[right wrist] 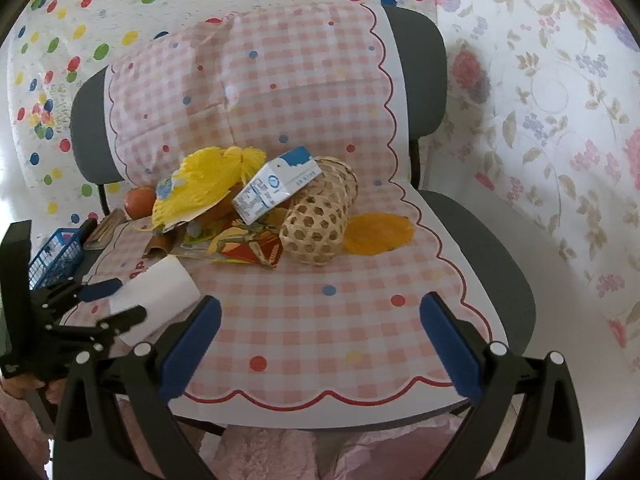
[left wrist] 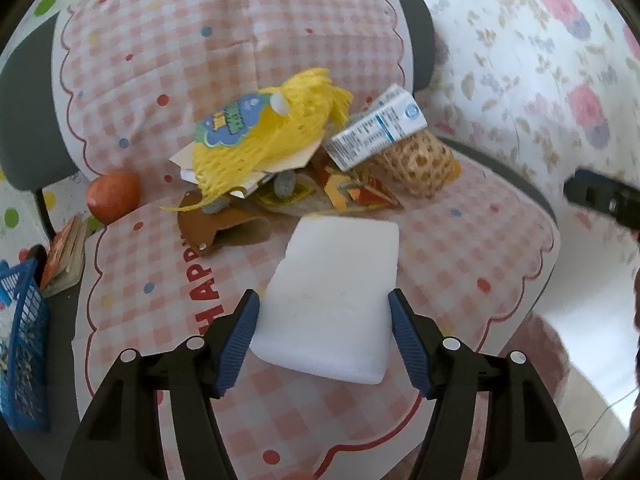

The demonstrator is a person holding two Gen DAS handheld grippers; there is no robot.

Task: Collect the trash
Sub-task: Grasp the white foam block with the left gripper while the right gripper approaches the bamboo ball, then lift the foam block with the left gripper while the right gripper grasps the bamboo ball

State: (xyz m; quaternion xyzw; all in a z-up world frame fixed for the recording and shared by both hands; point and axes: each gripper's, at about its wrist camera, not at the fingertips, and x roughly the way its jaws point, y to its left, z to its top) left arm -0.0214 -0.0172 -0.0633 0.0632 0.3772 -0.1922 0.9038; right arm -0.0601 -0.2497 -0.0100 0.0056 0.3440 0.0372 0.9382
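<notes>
A white foam block [left wrist: 334, 300] lies on the checked cloth of a chair seat, between the fingers of my left gripper [left wrist: 324, 340]. The blue pads [left wrist: 240, 340] touch or nearly touch its two sides. The block also shows in the right wrist view [right wrist: 160, 292], with the left gripper [right wrist: 108, 300] around it. Behind it lies a trash pile: a yellow net bag [left wrist: 272, 132], a milk carton [left wrist: 376, 128], a woven basket [right wrist: 320, 216], torn wrappers [left wrist: 352, 192]. My right gripper [right wrist: 320, 344] is open and empty above the seat's front.
An orange fruit [left wrist: 114, 196] sits at the seat's left edge. A blue plastic basket [left wrist: 22, 340] and a book [left wrist: 66, 256] stand left of the chair. An orange disc [right wrist: 378, 232] lies right of the woven basket. Flowered sheets hang behind.
</notes>
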